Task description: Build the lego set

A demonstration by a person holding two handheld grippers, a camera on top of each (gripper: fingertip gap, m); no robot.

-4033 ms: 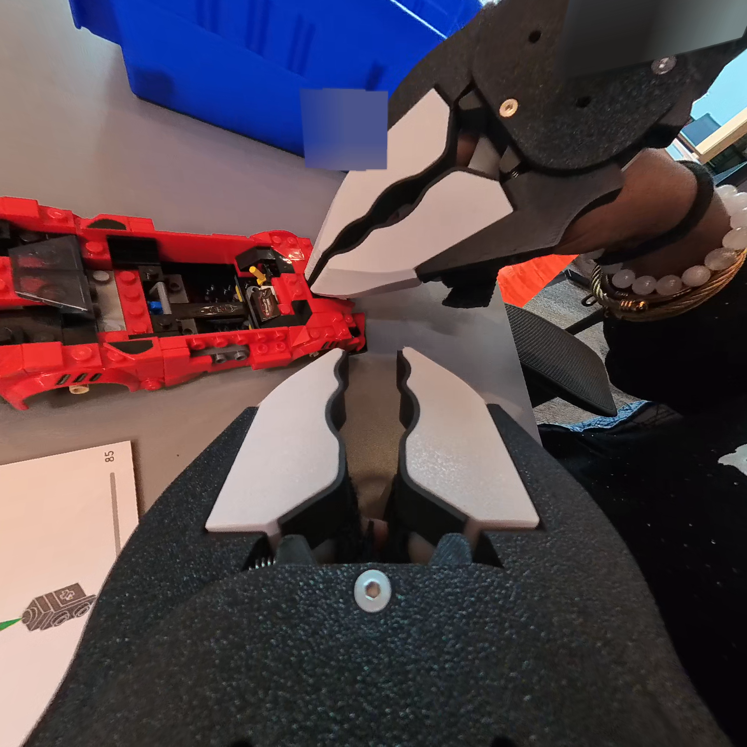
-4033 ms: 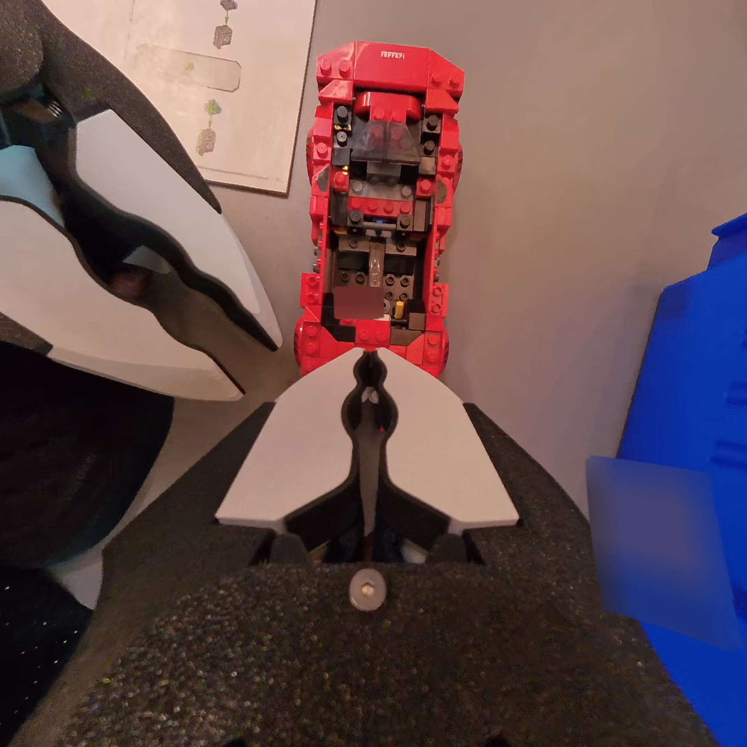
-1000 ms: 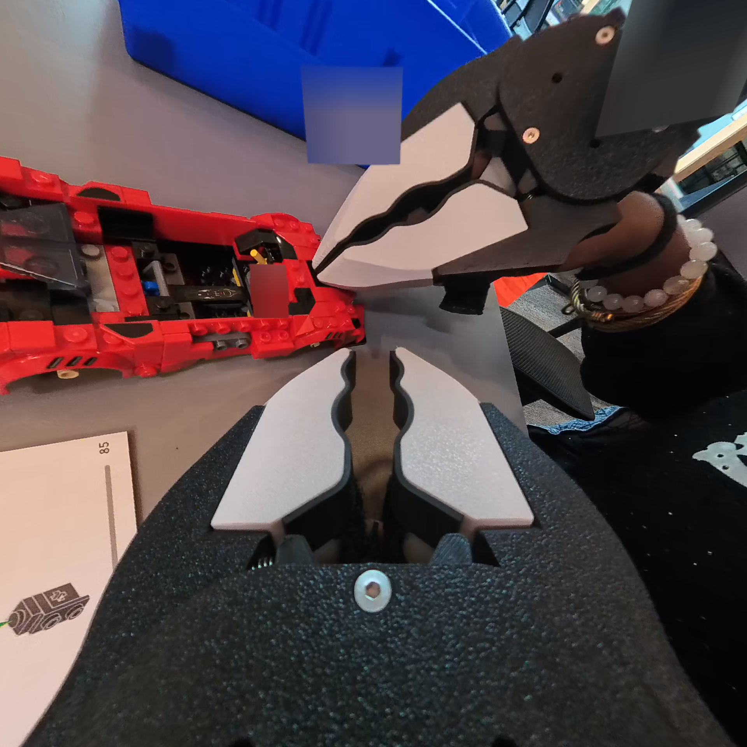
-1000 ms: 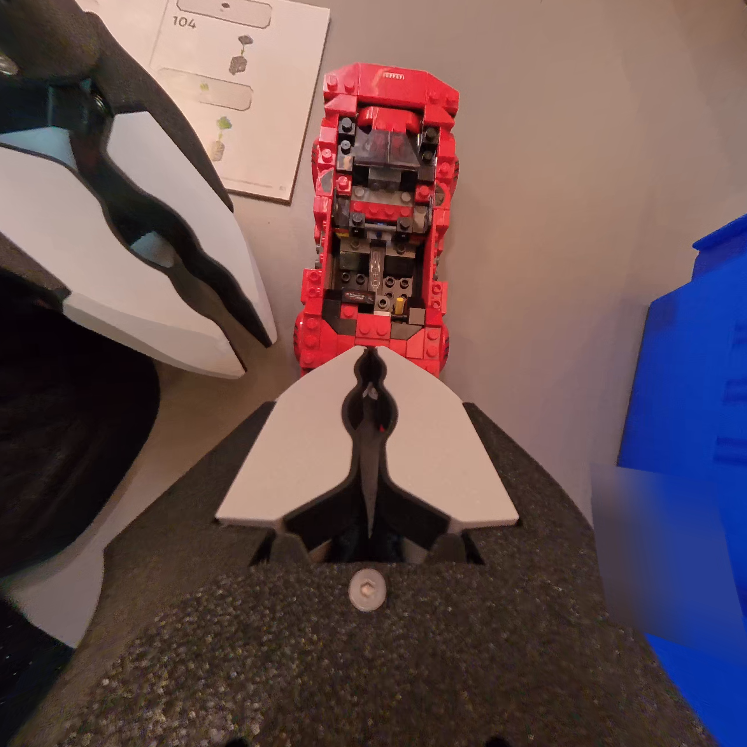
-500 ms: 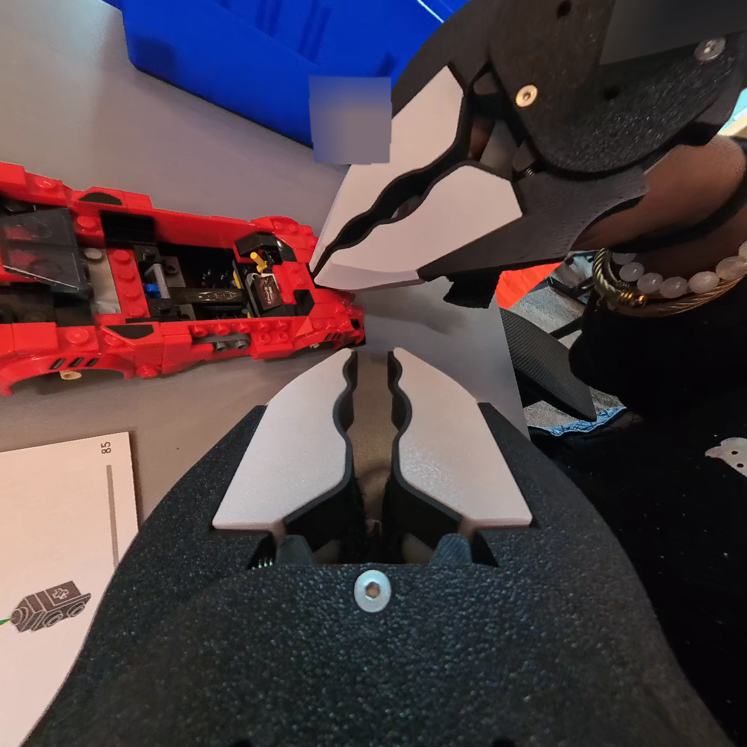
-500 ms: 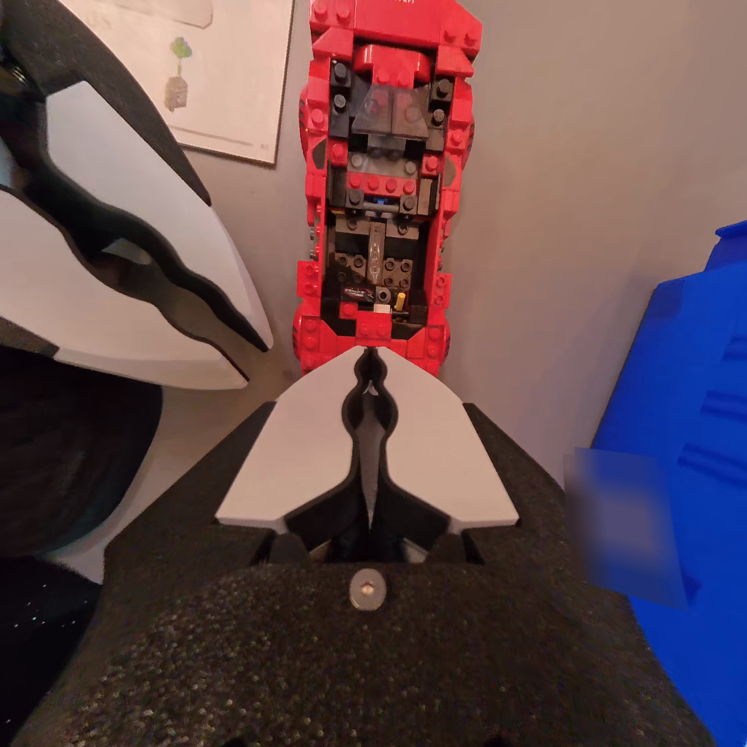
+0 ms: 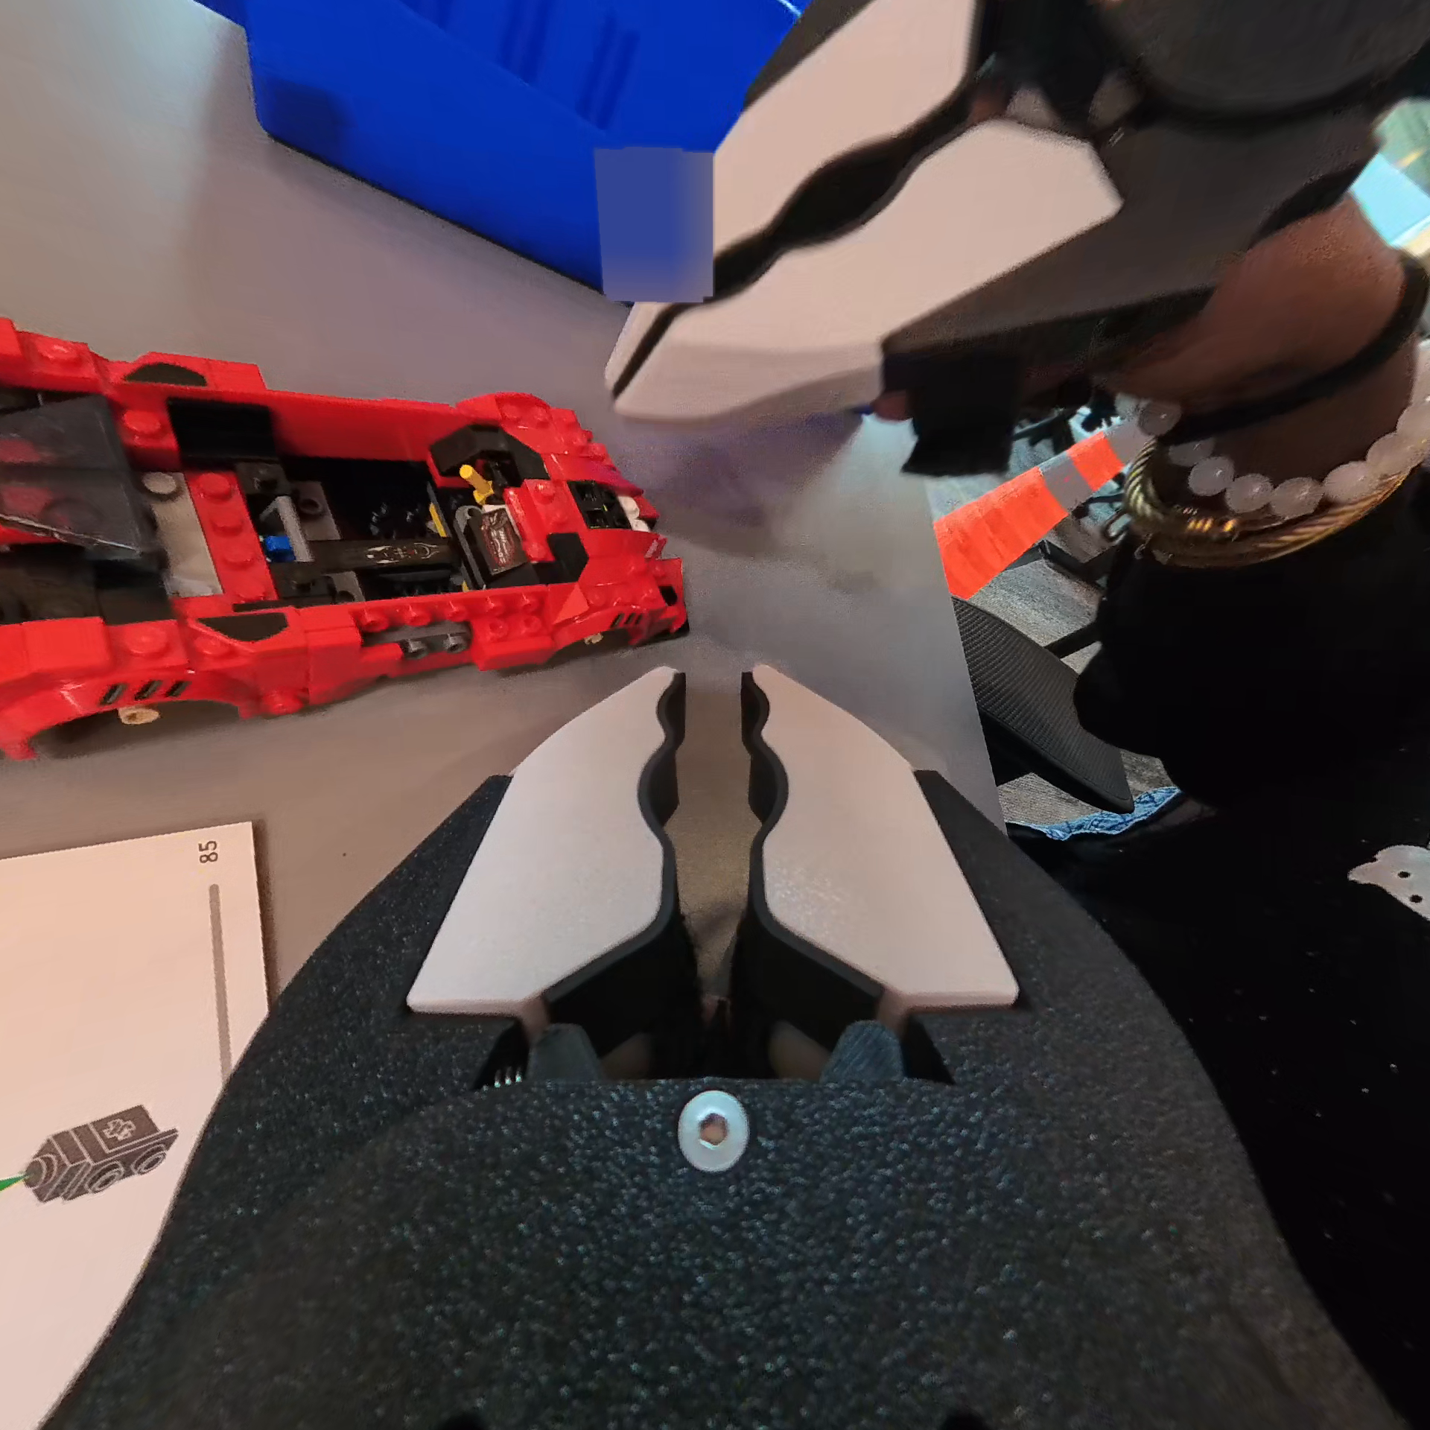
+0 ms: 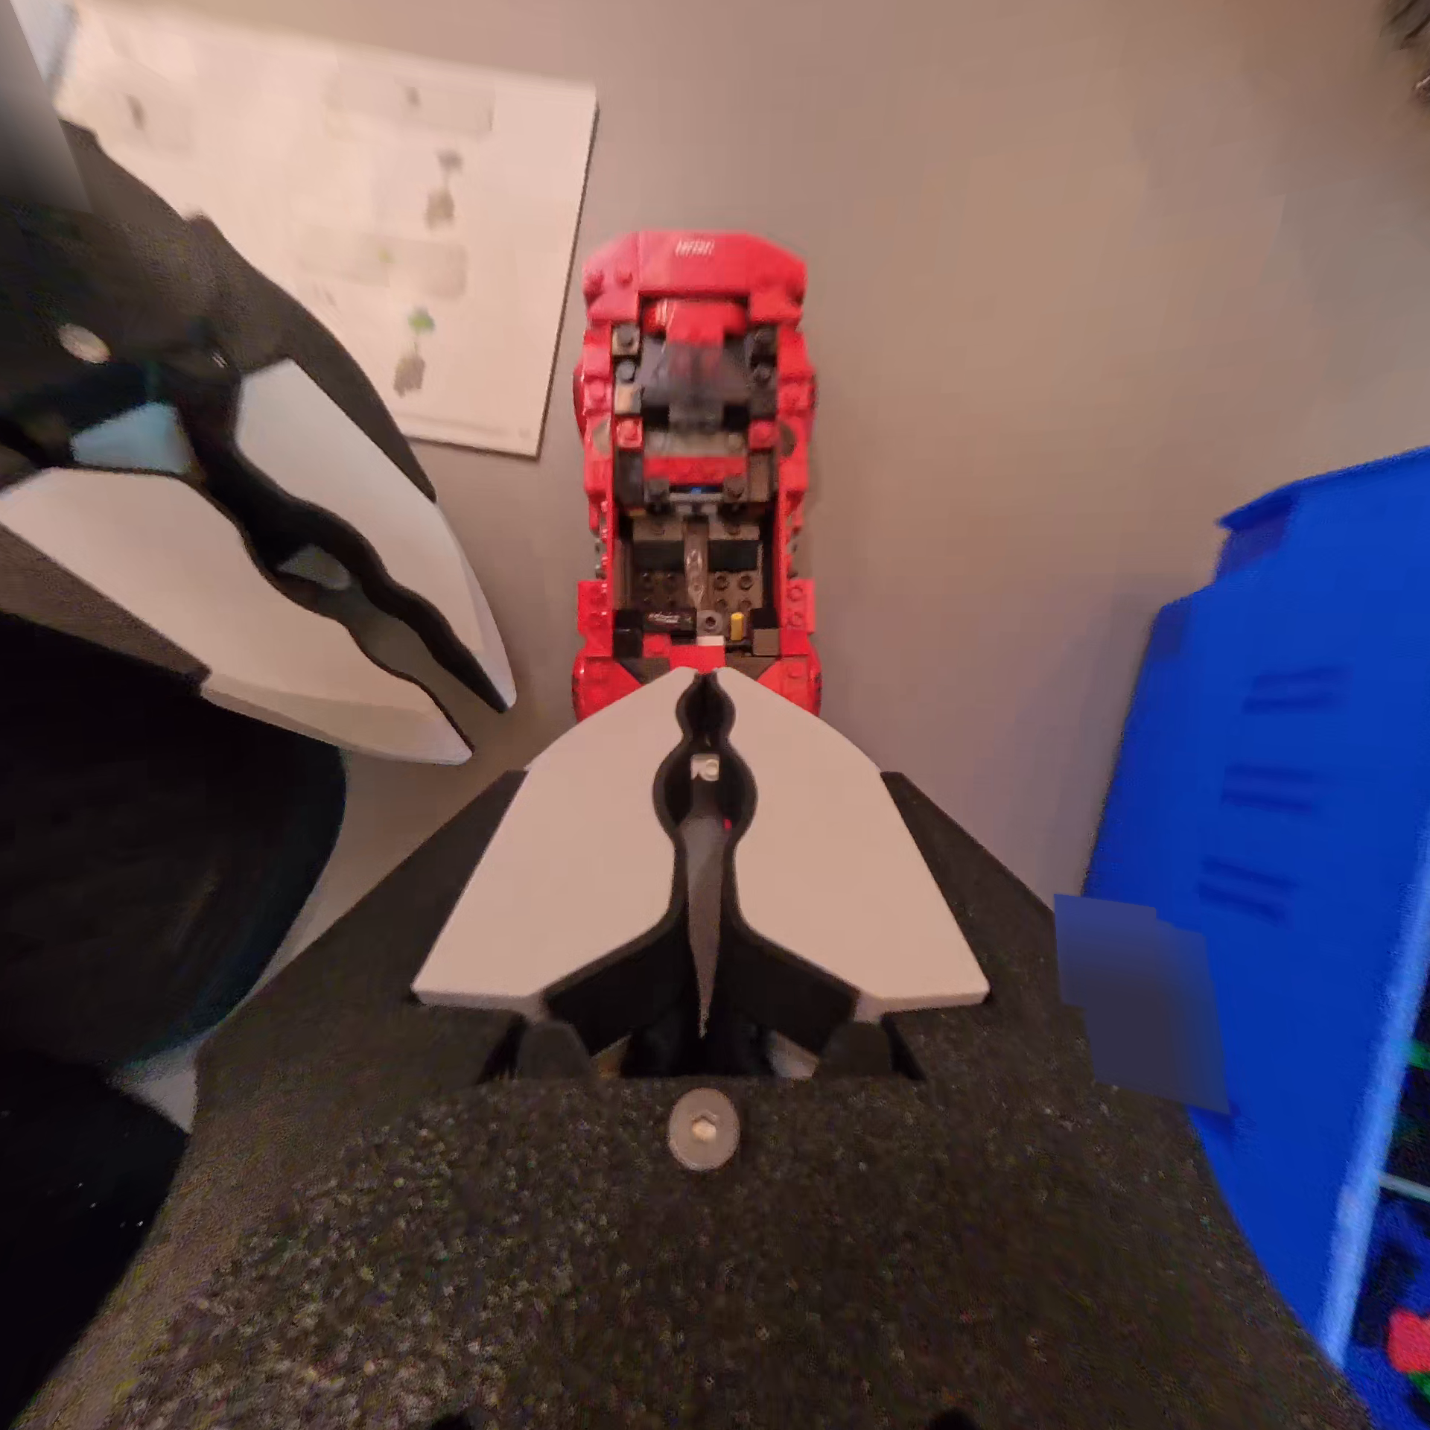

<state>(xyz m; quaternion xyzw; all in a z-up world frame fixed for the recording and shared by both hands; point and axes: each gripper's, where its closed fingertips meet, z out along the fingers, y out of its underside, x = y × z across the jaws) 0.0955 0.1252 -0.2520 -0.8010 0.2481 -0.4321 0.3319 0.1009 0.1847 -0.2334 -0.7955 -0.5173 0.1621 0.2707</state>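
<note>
A red Lego car (image 7: 348, 557) with an open black interior lies on the grey table (image 7: 193, 232). In the right wrist view the car (image 8: 696, 464) points away from me. My left gripper (image 7: 712, 681) is open by a narrow gap and empty, just right of the car's rear. It also shows in the right wrist view (image 8: 486, 727). My right gripper (image 8: 704, 677) has its tips together, and a small white piece (image 8: 704, 768) sits in the hollow between its fingers. It hovers behind the car's rear, and in the left wrist view (image 7: 623, 367) it is raised.
A blue bin (image 7: 464, 100) stands beyond the car, on the right in the right wrist view (image 8: 1277, 774). An instruction booklet (image 7: 116, 1006) lies open on the table, also visible in the right wrist view (image 8: 348, 232). The table edge (image 7: 963, 619) is close on the right. A hand with bracelets (image 7: 1253, 480) holds the right gripper. About 6 cm separates my left fingertips from my right.
My right gripper first came in close over the car's rear, then pulled back and up, still shut. My left gripper has hardly moved.
</note>
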